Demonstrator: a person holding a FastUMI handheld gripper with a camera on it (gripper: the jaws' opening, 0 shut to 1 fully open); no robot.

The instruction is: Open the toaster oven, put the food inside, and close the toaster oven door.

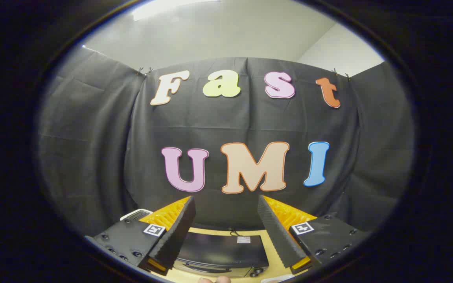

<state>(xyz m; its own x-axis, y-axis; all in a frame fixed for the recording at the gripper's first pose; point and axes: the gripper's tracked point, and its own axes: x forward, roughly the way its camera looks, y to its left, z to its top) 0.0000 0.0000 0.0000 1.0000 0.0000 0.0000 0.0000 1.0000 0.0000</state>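
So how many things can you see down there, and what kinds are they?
Toaster ovens: 1
Tables: 1
Grippers, fingers open above the oven, holding nothing: 1
White things beside the fingers, too hidden to name: 1
Total: 4

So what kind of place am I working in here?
Likely a staged test booth, not a real kitchen: black cloth wall, wooden table, and a toaster oven below the open gripper, which holds nothing.

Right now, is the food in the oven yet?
Not yet, it seems. Nothing looks done: the toaster oven sits below on the table, seen from above, so I cannot see its door. The gripper hangs above it, fingers apart, holding nothing. Opening, loading and closing are all left.
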